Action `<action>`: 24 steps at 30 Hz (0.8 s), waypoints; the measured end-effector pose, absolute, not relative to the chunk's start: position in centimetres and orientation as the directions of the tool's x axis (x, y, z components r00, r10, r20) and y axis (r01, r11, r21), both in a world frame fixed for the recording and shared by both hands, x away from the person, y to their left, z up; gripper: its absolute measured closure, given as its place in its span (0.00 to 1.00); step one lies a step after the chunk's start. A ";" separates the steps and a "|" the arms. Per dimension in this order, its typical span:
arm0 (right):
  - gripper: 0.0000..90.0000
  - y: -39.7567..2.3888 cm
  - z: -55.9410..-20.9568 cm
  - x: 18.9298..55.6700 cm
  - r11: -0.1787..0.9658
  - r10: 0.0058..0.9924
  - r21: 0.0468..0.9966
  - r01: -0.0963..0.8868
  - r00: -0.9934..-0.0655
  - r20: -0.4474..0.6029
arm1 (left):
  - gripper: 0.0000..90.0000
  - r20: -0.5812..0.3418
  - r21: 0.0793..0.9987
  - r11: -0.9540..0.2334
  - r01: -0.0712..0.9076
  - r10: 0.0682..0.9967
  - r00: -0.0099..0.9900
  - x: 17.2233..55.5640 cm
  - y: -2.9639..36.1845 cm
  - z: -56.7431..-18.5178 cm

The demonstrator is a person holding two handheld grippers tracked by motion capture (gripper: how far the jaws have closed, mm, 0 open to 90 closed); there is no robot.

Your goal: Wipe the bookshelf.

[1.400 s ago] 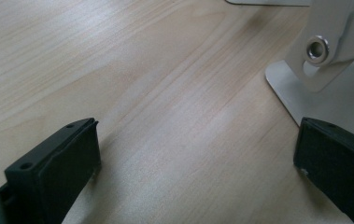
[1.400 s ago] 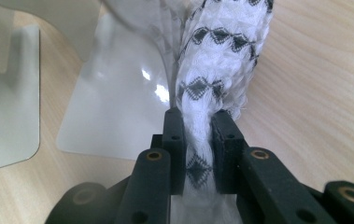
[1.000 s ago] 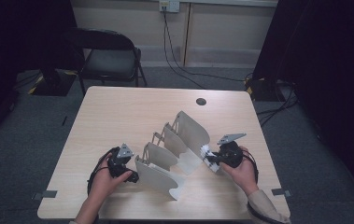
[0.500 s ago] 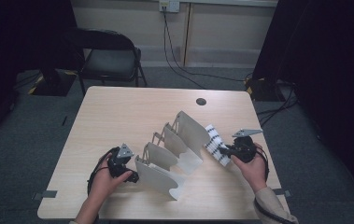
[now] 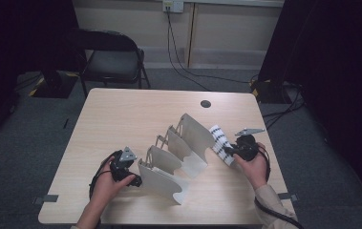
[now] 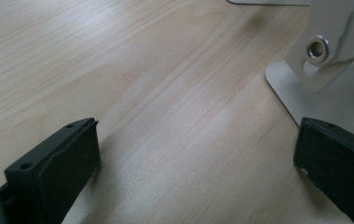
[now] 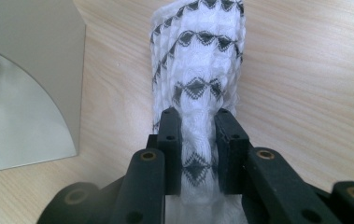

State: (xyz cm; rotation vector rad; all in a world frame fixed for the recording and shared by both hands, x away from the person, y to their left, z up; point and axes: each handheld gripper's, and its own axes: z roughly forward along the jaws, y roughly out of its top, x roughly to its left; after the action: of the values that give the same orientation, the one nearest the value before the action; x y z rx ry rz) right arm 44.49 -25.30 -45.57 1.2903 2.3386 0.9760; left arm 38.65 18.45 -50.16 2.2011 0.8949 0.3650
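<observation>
Your right tongs (image 7: pixel 198 122) are clamped narrowly on a folded white cloth with black diamond rows (image 7: pixel 198 60); the two black jaws press into its sides, and the fabric bulges between and above them; the jaws have just eased apart a little, with the cloth pinched between them all the same. In the high view your right tongs (image 5: pixel 232 151) lie low over the table (image 5: pixel 121 114), with the cloth (image 5: pixel 220 143) jutting out ahead of the jaws toward the white folding rack (image 5: pixel 183 148); the cloth's far end sits just beside the rack's tallest panel (image 5: pixel 195 131), and whether it touches that panel you cannot tell from here. In the right gripper view that panel (image 7: pixel 30 84) stands to the left of the jaws, close to the cloth but with a strip of bare wood between them at table level.

Your left tongs (image 6: pixel 193 158) stand wide; bare wood lies between the two jaws, and the right-hand jaw rests close against the rack's base plate (image 6: pixel 333 93), with a bolted hinge (image 6: pixel 317 48) just above it. In the high view your left tongs (image 5: pixel 138 181) sit at the near end of the rack, right beside its lowest panel (image 5: pixel 162 179), your hand (image 5: pixel 109 183) wrapped round the body; the remaining panels rise in steps from there toward your right tongs.
</observation>
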 end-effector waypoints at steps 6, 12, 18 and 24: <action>0.80 -25.2 -45.6 44.6 0.385 0.831 0.683 0.621 -0.556 0.037 | 0.00 -0.009 0.714 -0.499 0.491 0.695 0.719 38.6 18.5 -50.2; 0.66 -25.5 -45.7 44.3 0.388 0.833 0.689 0.612 -0.553 0.023 | 0.00 -0.008 0.714 -0.499 0.491 0.696 0.718 38.6 18.5 -50.2; 0.53 -26.0 -45.7 43.5 0.374 0.828 0.704 0.604 -0.559 0.039 | 0.00 -0.009 0.714 -0.499 0.491 0.695 0.719 38.6 18.5 -50.2; 0.43 -26.2 -45.4 42.6 0.388 0.813 0.707 0.591 -0.581 0.040 | 0.00 -0.008 0.714 -0.499 0.491 0.695 0.719 38.6 18.5 -50.2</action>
State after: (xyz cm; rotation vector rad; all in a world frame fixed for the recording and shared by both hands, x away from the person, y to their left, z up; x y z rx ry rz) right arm 42.62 -26.18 -45.41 1.2272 2.3372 0.9977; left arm 38.65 18.45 -50.16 2.2011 0.8950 0.3650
